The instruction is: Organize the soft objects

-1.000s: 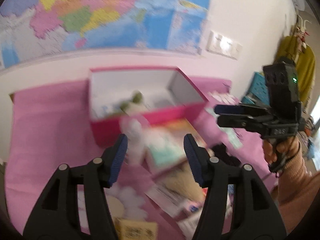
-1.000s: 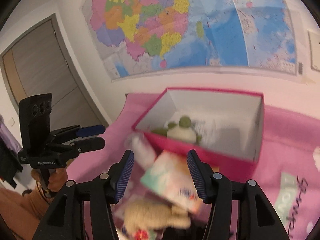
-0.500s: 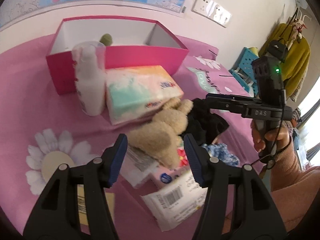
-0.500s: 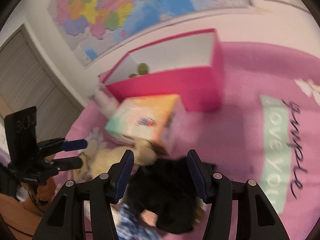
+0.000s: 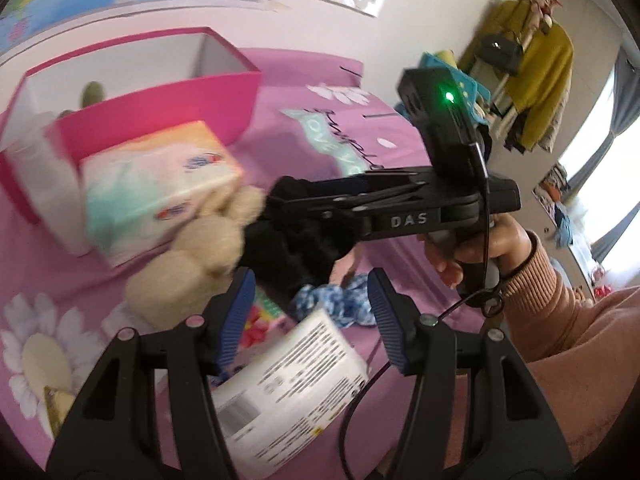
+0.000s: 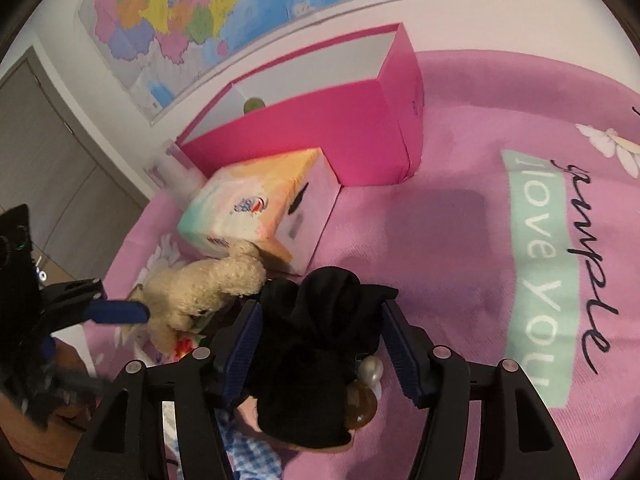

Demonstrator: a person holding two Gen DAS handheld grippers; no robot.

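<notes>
The right hand-held gripper [image 6: 322, 344] hangs low over the pink cloth [image 6: 460, 240] with its blue-padded jaws spread wide, one on each side of a black soft bundle [image 6: 320, 360]; the pads sit at the bundle's flanks, but whether they press it cannot be told, and the jaws look released rather than clenched. A pale bead-like piece [image 6: 370, 370] shows at the bundle's right side. Just left of the bundle lies a cream plush toy [image 6: 208, 292], its upper end touching a pastel tissue pack [image 6: 256, 208]. Behind the pack stands the open pink box [image 6: 320, 128], set toward the far edge of the cloth near the wall, with something green [image 6: 254, 105] peeking over its rim. The left hand-held gripper [image 5: 310, 322] is also released, jaws wide apart, hovering above a white printed packet [image 5: 288, 384] and a blue-and-white fabric piece [image 5: 340, 304] near the cloth's front edge. From the left wrist camera, the right gripper reaches in from the right, its tips at the black bundle beside the plush toy. A map [image 6: 224, 8] hangs on the wall behind the box.
</notes>
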